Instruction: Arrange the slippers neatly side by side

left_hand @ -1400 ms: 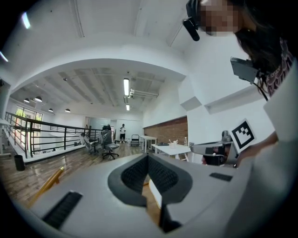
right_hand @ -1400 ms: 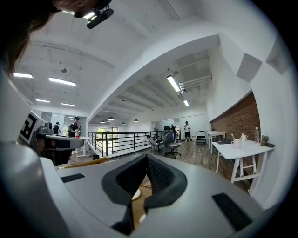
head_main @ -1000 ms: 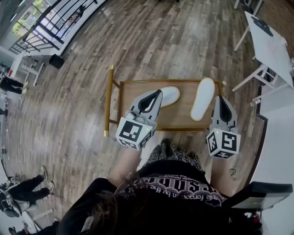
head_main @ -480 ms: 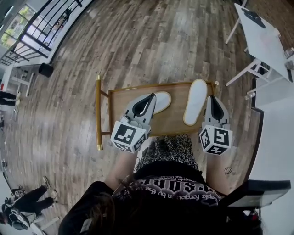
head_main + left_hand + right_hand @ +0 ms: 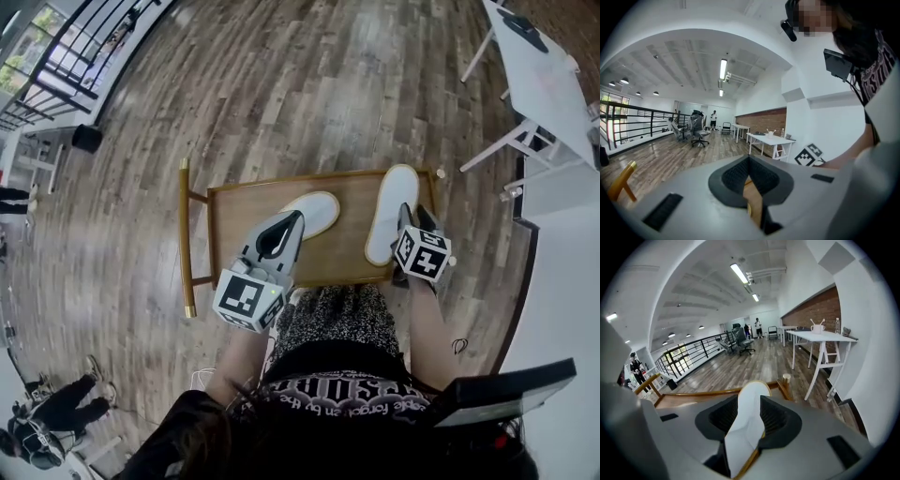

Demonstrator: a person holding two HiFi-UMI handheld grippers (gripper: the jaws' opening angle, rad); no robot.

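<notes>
Two white slippers on low wooden tabletop [image 5: 234, 230] w/ gold-coloured frame, standing on wood floor [image 5: 328, 84]. Left slipper [image 5: 319, 208] lies at an angle near centre of tabletop, its near end covered by left gripper [image 5: 298, 217]. Right slipper [image 5: 386, 216] lies toward right edge, running roughly away from the person, far end close to the far right corner. The pair are apart and not parallel, so not yet side by side. Left gripper: jaws closed together, nothing between them; only a sliver of tabletop shows through the slit in left gripper view. It sits above left slipper's near end; contact can't be confirmed. Right gripper [image 5: 413, 221]: jaws spread wide, having just been opening; right gripper view shows right slipper's near end between the jaws, white upper filling the gap, no clear pad pressure on it. Gripper tilts down at right slipper's near end, by the near right part of tabletop. White table [image 5: 539, 75] stands well off, at upper right in head view.
</notes>
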